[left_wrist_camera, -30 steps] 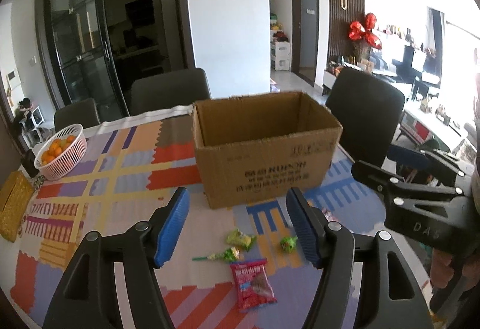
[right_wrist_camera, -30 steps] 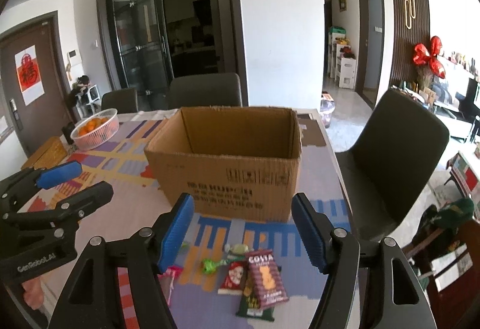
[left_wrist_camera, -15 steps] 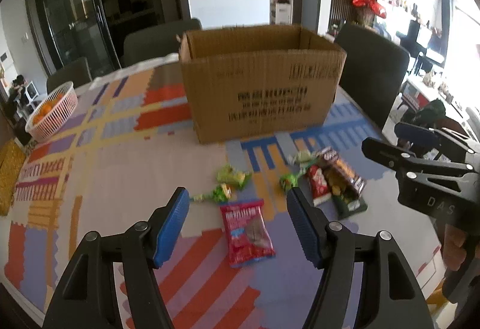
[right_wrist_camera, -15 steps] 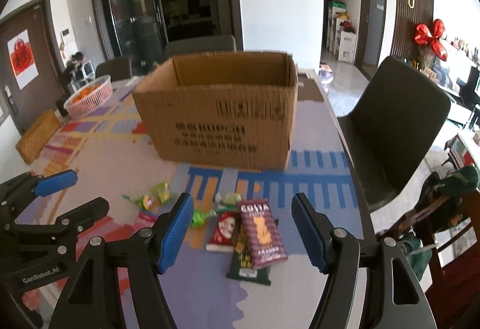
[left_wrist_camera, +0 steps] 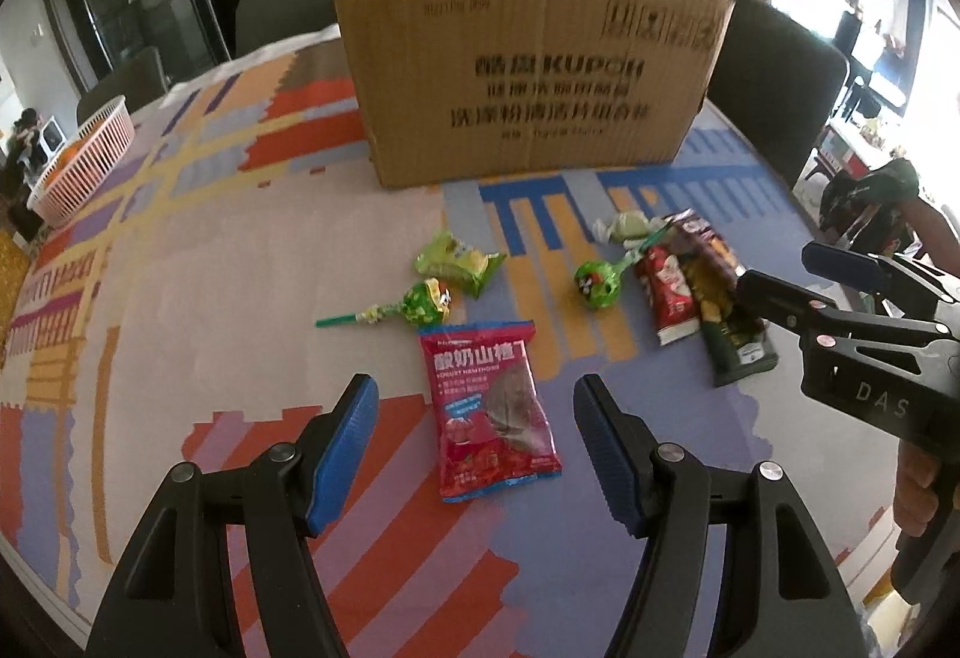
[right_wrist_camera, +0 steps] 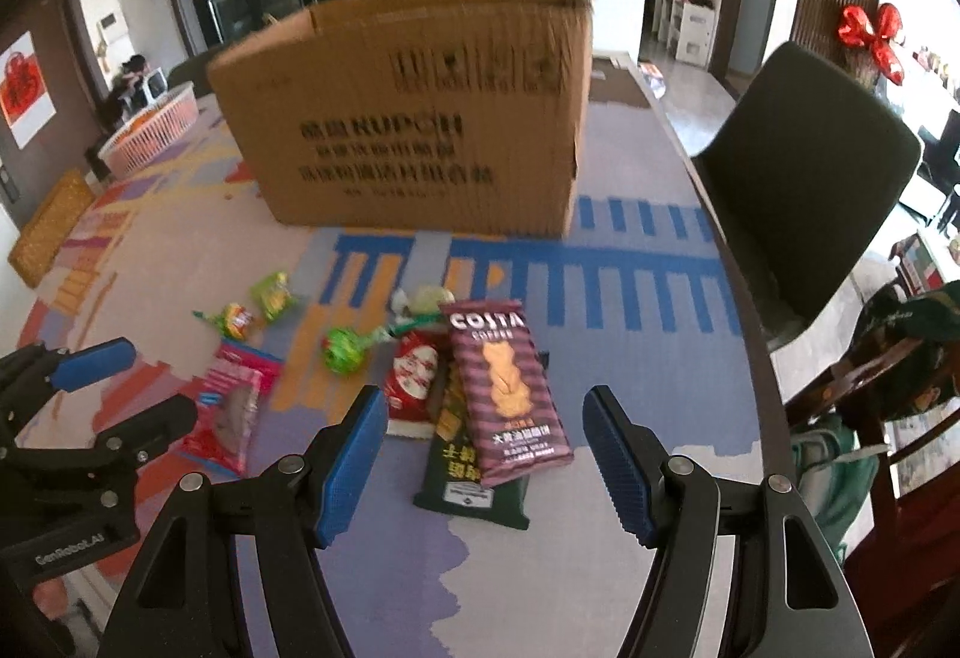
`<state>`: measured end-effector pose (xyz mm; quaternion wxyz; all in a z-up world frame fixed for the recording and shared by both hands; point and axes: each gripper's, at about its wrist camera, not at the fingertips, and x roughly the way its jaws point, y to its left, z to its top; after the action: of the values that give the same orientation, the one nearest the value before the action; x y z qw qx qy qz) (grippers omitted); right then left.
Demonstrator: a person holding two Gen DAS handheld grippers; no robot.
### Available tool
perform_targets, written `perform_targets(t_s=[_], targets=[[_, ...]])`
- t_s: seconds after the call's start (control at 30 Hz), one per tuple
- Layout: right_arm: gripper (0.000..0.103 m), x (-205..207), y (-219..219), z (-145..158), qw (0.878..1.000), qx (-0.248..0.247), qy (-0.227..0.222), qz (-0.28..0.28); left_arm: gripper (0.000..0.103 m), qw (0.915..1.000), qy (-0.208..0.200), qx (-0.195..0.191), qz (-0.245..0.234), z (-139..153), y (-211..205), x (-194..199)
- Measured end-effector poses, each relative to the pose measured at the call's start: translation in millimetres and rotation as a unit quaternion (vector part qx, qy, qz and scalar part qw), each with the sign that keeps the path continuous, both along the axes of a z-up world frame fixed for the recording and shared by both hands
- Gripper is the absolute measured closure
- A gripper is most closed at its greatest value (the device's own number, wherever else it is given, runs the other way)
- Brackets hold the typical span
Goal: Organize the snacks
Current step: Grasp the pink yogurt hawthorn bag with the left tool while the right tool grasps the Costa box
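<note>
Two grippers, left gripper (left_wrist_camera: 474, 439) and right gripper (right_wrist_camera: 486, 454), hang with jaws apart and empty, aimed down at loose snacks. Nearest lie the red yogurt-hawthorn packet (left_wrist_camera: 489, 406) and Costa biscuit packet (right_wrist_camera: 507, 388); beyond, lollipops (left_wrist_camera: 594, 286). Farthest, the cardboard box (right_wrist_camera: 420, 117); its contents are hidden.

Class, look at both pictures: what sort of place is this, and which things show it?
Probably a home dining room: a table with a patterned cloth, dark chairs around it, and a fruit basket.
</note>
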<state>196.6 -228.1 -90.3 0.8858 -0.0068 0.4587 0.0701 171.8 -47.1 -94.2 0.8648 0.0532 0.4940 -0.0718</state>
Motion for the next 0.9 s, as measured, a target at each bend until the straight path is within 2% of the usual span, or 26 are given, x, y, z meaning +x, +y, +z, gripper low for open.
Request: perform_targets(t_s=[0.23,0.57,0.73,0.9], targets=[[0.035,15,-5,-22,1.000,-0.008,0.023,-0.004,0.036,0.9997,0.023,0.006,0.005,-20,-3,10],[0.035,31,-7,-36,0.999,-0.005,0.035,-0.004,0.037,0.9991,0.042,0.001,0.011,-36,-3,24],[0.035,38,-9,-41,0.999,0.005,0.040,-0.007,0.047,0.9987,0.051,-0.004,0.009,-42,-5,28],[0.042,43,-13,-46,0.998,0.021,0.054,-0.010,0.056,0.9984,0.055,-0.011,0.008,-44,-6,30]])
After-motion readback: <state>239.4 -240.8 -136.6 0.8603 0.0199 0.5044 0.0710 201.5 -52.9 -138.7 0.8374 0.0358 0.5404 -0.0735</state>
